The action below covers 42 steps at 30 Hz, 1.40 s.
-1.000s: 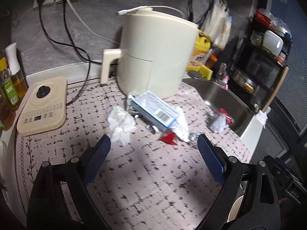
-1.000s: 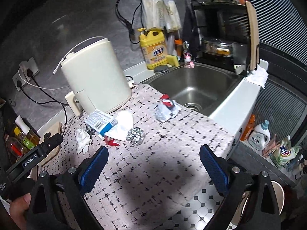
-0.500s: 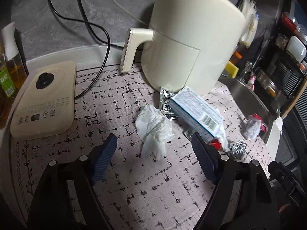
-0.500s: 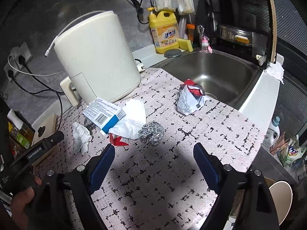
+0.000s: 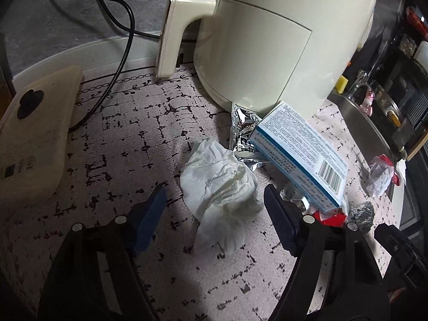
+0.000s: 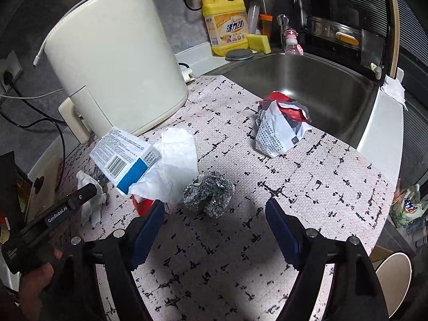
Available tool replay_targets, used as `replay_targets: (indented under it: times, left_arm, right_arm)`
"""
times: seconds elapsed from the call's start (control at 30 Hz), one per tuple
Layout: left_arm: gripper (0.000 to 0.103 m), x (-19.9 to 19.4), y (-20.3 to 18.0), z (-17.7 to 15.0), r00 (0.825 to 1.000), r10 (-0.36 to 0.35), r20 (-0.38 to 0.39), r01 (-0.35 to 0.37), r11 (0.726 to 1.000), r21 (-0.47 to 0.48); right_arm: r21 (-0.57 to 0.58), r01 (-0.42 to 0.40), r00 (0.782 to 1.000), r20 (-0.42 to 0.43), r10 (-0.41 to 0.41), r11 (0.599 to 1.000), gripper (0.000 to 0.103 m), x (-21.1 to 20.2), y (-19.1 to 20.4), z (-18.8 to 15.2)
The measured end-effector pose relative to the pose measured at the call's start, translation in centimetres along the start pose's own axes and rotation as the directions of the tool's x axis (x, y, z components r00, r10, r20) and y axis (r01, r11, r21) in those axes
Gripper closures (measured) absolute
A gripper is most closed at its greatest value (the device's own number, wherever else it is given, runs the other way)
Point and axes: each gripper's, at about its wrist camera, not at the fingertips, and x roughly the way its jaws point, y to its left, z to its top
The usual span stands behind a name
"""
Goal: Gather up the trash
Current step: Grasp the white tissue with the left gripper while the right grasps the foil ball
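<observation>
A crumpled white tissue [image 5: 220, 184] lies on the patterned mat, between the open jaws of my left gripper [image 5: 214, 206]. Behind it are a foil wrapper [image 5: 243, 131] and a blue-and-white box [image 5: 299, 155]. A crumpled foil ball [image 6: 208, 196] lies just ahead of my open, empty right gripper [image 6: 214, 216]. The box [image 6: 125, 157] rests on a white plastic scrap [image 6: 176, 165] and a red scrap [image 6: 141, 204]. A red-and-white crumpled wrapper [image 6: 281, 125] lies near the sink. The left gripper's body [image 6: 50, 219] shows at the left of the right wrist view.
A cream air fryer [image 6: 115, 61] stands behind the trash. A cream kitchen scale [image 5: 29, 139] sits at left with black cables [image 5: 120, 42]. The steel sink [image 6: 307, 80] is at right, with a yellow detergent bottle [image 6: 227, 24] and sponge behind it. A round bin [image 6: 393, 275] shows below the counter edge.
Both grippers have moved forward and down toward the mat. The left now brackets the white tissue; the right has closed in on the foil ball. Both stay open.
</observation>
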Motion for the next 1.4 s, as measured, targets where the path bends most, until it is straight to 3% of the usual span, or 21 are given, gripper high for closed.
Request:
replay_targets:
  times: [0.13, 0.2, 0.23, 0.27, 0.3, 0.37, 0.77, 1.1, 1.4]
  left_arm:
    - [0.044, 0.8, 0.1, 0.1, 1.000, 0.026, -0.015, -0.026, 1.000, 0.001]
    - [0.055, 0.8, 0.1, 0.1, 0.999, 0.046, -0.012, -0.045, 0.999, 0.007]
    - [0.066, 0.8, 0.2, 0.1, 0.998, 0.056, -0.011, -0.056, 0.998, 0.009]
    - [0.076, 0.8, 0.3, 0.1, 0.998, 0.063, -0.011, -0.063, 0.998, 0.009]
    - [0.080, 0.6, 0.5, 0.2, 0.998, 0.063, -0.011, -0.063, 0.998, 0.004]
    - [0.088, 0.2, 0.9, 0.2, 0.998, 0.057, -0.010, -0.057, 0.998, -0.008]
    - [0.088, -4.2, -0.6, -0.5, 0.997, 0.056, 0.059, -0.054, 0.998, -0.021]
    - [0.088, -8.5, -6.9, -2.8, 0.993, -0.022, 0.117, 0.018, 0.999, 0.034]
    - [0.088, -10.1, -13.6, -5.7, 0.990, -0.098, 0.103, 0.086, 0.990, 0.108]
  right_arm:
    - [-0.001, 0.003, 1.000, -0.011, -0.003, 1.000, 0.027, 1.0, 0.1, 0.3]
    - [-0.006, 0.005, 1.000, -0.014, -0.005, 1.000, 0.027, 1.5, 0.2, 0.3]
    - [-0.007, 0.005, 1.000, -0.018, -0.005, 1.000, 0.027, 1.8, 0.2, 0.3]
    - [-0.006, 0.000, 1.000, -0.024, 0.000, 1.000, 0.033, 2.2, 0.2, 0.3]
    - [-0.005, -0.007, 0.999, -0.037, 0.006, 1.000, 0.049, 2.6, 0.1, 0.2]
    - [0.003, -0.027, 0.997, -0.076, 0.027, 1.000, 0.065, 3.3, 0.0, 0.0]
    - [-0.018, -0.055, 0.998, -0.018, 0.054, 0.998, 0.066, -1.8, -0.7, -1.0]
    - [0.007, -0.031, 0.999, 0.037, 0.031, 0.999, 0.066, -7.8, -5.2, -2.2]
    - [0.073, 0.012, 0.997, 0.076, -0.017, 0.997, 0.066, -12.4, -11.2, -3.6]
